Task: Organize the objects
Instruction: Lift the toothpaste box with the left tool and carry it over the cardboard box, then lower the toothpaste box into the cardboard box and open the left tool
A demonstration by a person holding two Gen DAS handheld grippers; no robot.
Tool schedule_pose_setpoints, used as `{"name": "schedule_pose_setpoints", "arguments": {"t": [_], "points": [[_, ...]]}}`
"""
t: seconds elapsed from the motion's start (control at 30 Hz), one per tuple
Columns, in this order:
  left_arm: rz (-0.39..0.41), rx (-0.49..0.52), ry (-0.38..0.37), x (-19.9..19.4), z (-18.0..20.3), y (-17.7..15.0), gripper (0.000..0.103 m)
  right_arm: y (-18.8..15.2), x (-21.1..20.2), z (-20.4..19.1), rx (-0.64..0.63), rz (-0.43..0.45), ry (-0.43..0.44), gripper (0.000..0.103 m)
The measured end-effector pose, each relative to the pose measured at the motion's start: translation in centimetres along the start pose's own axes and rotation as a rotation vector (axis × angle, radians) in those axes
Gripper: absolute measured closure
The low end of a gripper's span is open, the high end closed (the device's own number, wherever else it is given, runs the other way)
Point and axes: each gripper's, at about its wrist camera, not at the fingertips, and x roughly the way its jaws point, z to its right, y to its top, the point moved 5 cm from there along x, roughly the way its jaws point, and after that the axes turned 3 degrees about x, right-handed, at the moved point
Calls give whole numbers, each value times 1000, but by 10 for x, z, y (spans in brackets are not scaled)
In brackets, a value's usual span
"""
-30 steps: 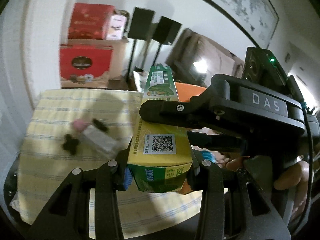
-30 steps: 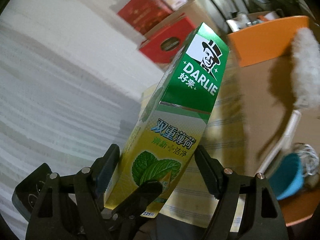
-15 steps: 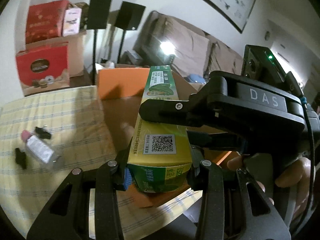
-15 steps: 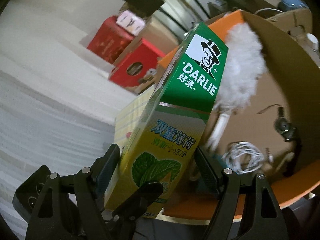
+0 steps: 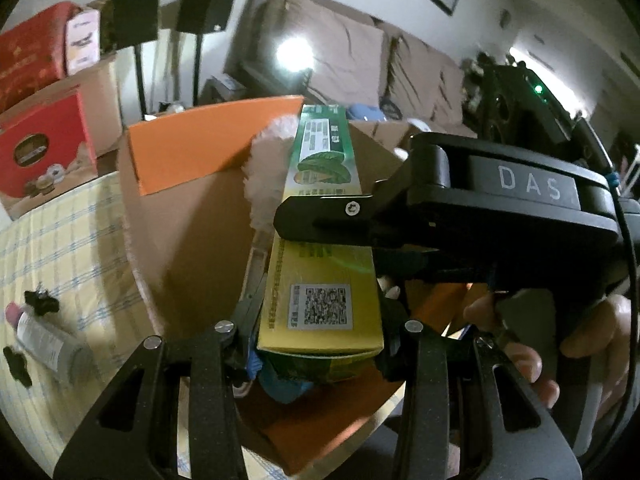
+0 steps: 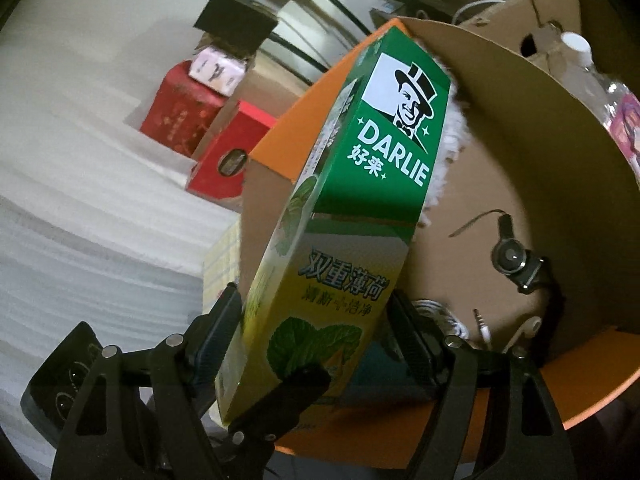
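Note:
A green and yellow Darlie toothpaste box (image 5: 320,280) is held by both grippers at once. My left gripper (image 5: 316,332) is shut on its near end. My right gripper (image 6: 316,320) is shut on the same box (image 6: 360,208), and its black body crosses the box in the left wrist view. The box hangs over an open cardboard box with orange flaps (image 5: 200,200) (image 6: 500,160). Inside lie a white fluffy duster (image 5: 268,176), a blue item, a white cable (image 6: 436,312) and a small black device (image 6: 516,264).
A yellow checked cloth (image 5: 60,248) covers the table at the left, with a small clear bottle (image 5: 44,340) and black clips (image 5: 40,304) on it. Red gift boxes (image 5: 44,148) stand behind. A sofa (image 5: 360,60) and two black stands are further back.
Both grippers have carried the toothpaste box to the right, from above the cloth to over the open cardboard box. The grip on it is unchanged.

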Motion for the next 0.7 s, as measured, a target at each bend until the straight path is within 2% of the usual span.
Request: {"name": "schedule_pose_setpoints", "arguments": {"t": [0.17, 0.3, 0.4, 0.5, 0.7], "points": [[-29, 15, -4, 10, -2, 3, 61, 4, -1, 8, 13, 14, -27, 26], [-26, -5, 29, 13, -12, 6, 40, 8, 1, 13, 28, 22, -48, 21], [-14, -30, 48, 11, -21, 8, 34, 10, -1, 18, 31, 34, -78, 20], [-10, -52, 65, 12, -30, 11, 34, 11, -2, 18, 18, 42, -94, 20], [15, -99, 151, 8, -48, 17, 37, 13, -11, 17, -10, 75, -136, 20]]}}
